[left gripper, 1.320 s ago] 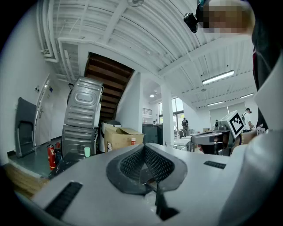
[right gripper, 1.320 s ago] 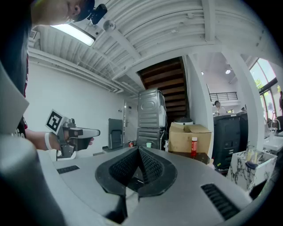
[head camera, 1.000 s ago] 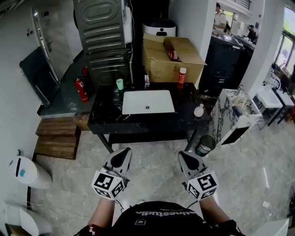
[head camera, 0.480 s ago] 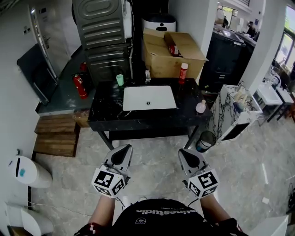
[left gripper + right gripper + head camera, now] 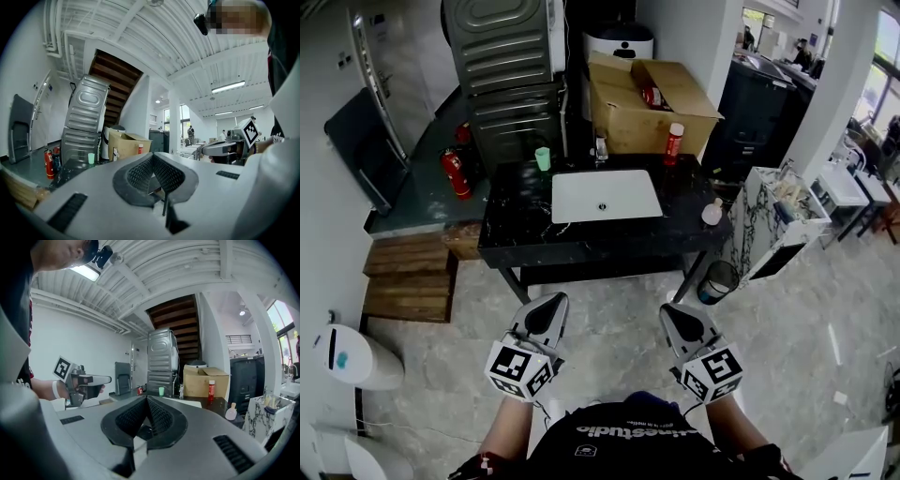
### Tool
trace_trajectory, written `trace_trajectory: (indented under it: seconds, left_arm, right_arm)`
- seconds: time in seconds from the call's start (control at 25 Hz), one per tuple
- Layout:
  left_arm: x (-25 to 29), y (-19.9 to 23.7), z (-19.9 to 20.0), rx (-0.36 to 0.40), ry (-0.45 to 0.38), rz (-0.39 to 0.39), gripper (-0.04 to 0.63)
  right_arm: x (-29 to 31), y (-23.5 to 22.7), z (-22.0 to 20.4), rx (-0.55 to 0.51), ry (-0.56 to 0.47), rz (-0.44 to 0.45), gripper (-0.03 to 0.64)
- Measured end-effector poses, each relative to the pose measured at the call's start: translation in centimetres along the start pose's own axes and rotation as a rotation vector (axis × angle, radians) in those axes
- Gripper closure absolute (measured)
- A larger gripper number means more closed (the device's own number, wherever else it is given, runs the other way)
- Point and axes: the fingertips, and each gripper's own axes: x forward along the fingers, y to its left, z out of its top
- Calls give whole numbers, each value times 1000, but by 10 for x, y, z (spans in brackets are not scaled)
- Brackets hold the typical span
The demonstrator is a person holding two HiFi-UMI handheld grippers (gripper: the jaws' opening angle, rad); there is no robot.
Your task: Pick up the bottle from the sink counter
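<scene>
A mock-up room inside a large open workshop or lab hall, not a real home. A black desk (image 5: pixel 514 236) with a white sink (image 5: pixel 605 195) stands free on a stone-tile floor (image 5: pixel 609 323). Two grey machines (image 5: pixel 502 70) are stacked behind it, beside an open cardboard box (image 5: pixel 649 108), a fire extinguisher (image 5: pixel 453 173) and wooden pallets (image 5: pixel 411 283). Overhead are a ribbed white ceiling (image 5: pixel 187 263), strip lights (image 5: pixel 227 86) and the bare underside of a stair (image 5: pixel 115 82).
</scene>
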Motion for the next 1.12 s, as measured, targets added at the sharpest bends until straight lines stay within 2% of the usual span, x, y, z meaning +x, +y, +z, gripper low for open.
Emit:
trace_trajectory:
  seconds: [0.24,0.44,0.8,0.96,1.12]
  left_arm:
    - [24,25,-7,-14,3,-8,581]
    - [71,57,-16,-6,15,9,581]
    - [214,114,-9,19,16,34,581]
    - [283,124,-7,34,31,19,581]
    - [330,128,-5,58,32,6,581]
  right_arm:
    - [23,-14,-2,6,11,-14,578]
    - [70,-53,-9,15,11,-3,578]
    - [192,-165,18,3,-34,82,578]
    - [229,-217,26,12,-54,106,578]
    - [259,-258,23,45,-54,114,578]
